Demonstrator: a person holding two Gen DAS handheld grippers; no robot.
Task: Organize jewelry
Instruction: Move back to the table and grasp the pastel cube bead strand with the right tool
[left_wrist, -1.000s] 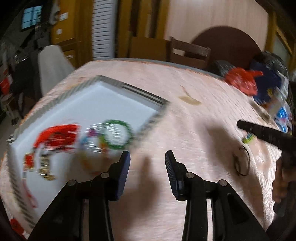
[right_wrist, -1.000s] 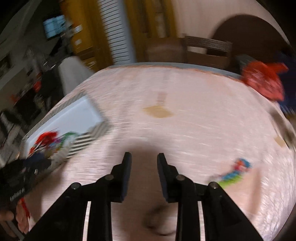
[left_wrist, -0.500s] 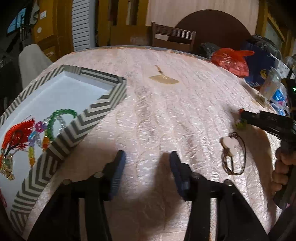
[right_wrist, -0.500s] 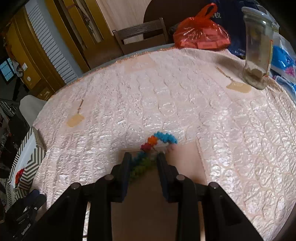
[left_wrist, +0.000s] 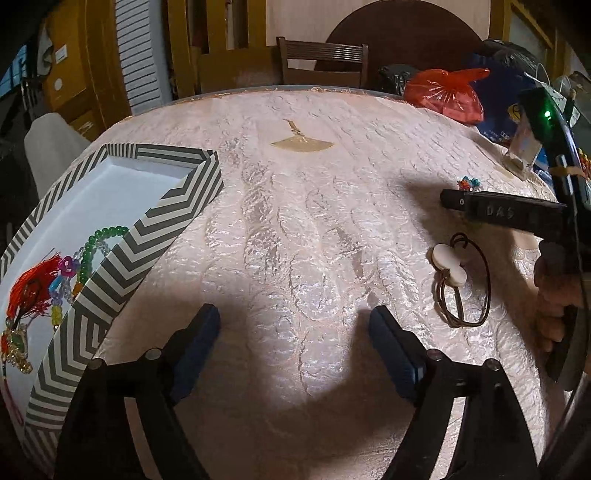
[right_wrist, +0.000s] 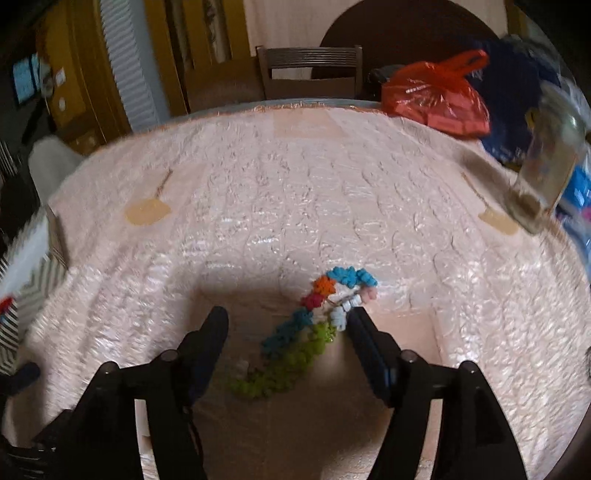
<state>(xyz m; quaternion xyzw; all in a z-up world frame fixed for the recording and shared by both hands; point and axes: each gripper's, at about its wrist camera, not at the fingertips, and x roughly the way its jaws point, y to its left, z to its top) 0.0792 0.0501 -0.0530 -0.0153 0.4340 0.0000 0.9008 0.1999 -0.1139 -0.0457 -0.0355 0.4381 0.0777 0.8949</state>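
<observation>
Your right hand-held gripper has just been opening wide around the bracelet; closing off-centre may, seemingly, snag only beads.

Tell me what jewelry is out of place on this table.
Two pieces lie loose on the tablecloth instead of in the striped tray with the rest: a multicolored bead bracelet between the open jaws of the right hand-held gripper, and a brown cord necklace with white pendants right of the left hand-held gripper.
</observation>
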